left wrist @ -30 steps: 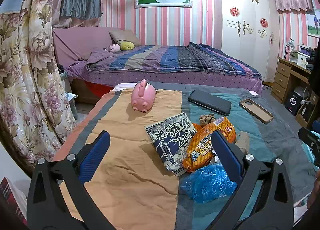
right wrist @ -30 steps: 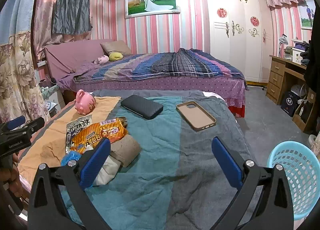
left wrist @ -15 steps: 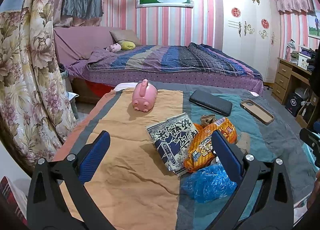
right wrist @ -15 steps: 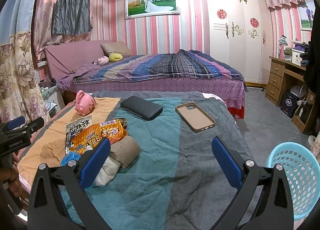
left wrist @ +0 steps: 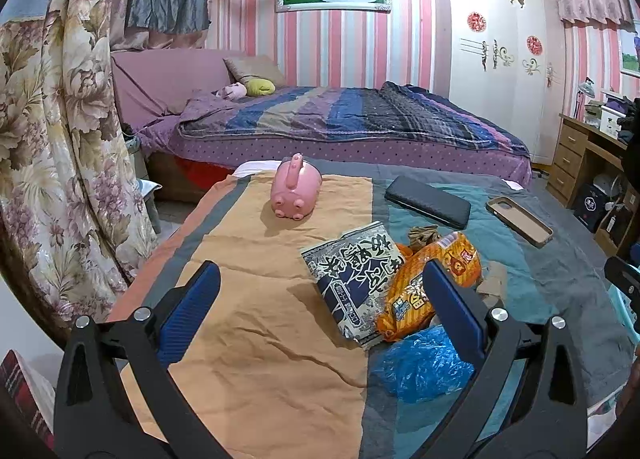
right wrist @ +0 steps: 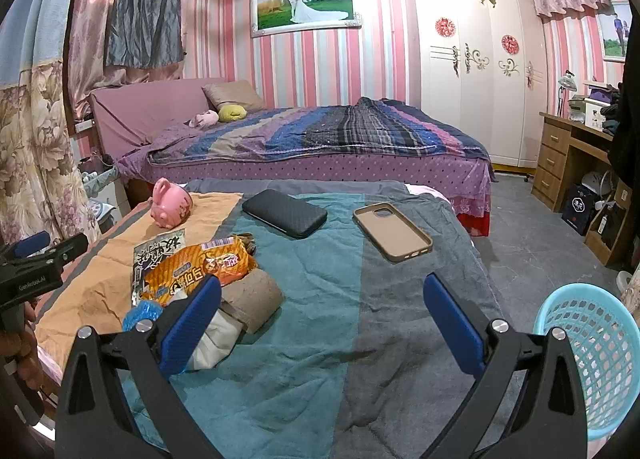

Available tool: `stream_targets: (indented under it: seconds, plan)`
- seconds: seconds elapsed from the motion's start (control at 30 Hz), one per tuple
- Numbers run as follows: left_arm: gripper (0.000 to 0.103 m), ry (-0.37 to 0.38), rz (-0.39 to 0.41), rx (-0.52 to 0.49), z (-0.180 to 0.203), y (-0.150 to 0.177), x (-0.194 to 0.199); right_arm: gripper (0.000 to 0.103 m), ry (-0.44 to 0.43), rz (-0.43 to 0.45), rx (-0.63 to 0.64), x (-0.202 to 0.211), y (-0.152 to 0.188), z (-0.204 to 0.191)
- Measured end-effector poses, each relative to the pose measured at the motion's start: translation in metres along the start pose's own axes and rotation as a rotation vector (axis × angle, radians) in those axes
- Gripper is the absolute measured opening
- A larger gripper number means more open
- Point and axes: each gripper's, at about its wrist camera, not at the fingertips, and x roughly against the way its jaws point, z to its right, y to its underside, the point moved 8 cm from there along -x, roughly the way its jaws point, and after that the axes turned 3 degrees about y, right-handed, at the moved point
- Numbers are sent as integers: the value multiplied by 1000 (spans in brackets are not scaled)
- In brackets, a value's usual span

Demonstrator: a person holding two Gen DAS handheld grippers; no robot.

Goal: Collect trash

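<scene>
- My left gripper (left wrist: 320, 299) hangs above the near edge of the striped blanket-covered bed (left wrist: 260, 339), jaws spread wide, nothing between them.
- My right gripper (right wrist: 320, 311) hangs over the teal and grey stripes near the same edge, jaws equally wide apart, nothing held.
- The trash sits in one heap near the near edge, between the two grippers:
- a black-and-white printed snack wrapper (left wrist: 352, 271), lying flat and partly under
- an orange crinkled snack bag (left wrist: 428, 283), which leans on it;
- a crumpled blue plastic bag (left wrist: 420, 359) closest to me, touching the orange bag;
- a brown cardboard tube (right wrist: 252, 295) and a white crumpled piece (right wrist: 216, 339) beside it, seen in the right view.
- A light blue plastic lattice basket (right wrist: 592, 355) stands on the floor off the bed's right side; I judge it the bin for the trash, placed within the right gripper's reach.
- Not trash, I judge, and lying farther from me: a pink piggy bank (left wrist: 296, 191) tipped on its side, a black textured wallet-like case (left wrist: 428, 201), a tan phone case (left wrist: 520, 215).
- No piece is collected yet. The heap lies just off the left gripper's right finger (left wrist: 452, 311); the blue bag looks the easiest first pinch, being soft and loose.
</scene>
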Motion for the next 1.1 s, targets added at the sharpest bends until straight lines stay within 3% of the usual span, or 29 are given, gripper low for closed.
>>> stream_targets:
  seconds: [1.1]
  plan:
    - [98, -10, -17, -14, 0, 2, -1, 99, 2, -7, 5, 1, 1, -2]
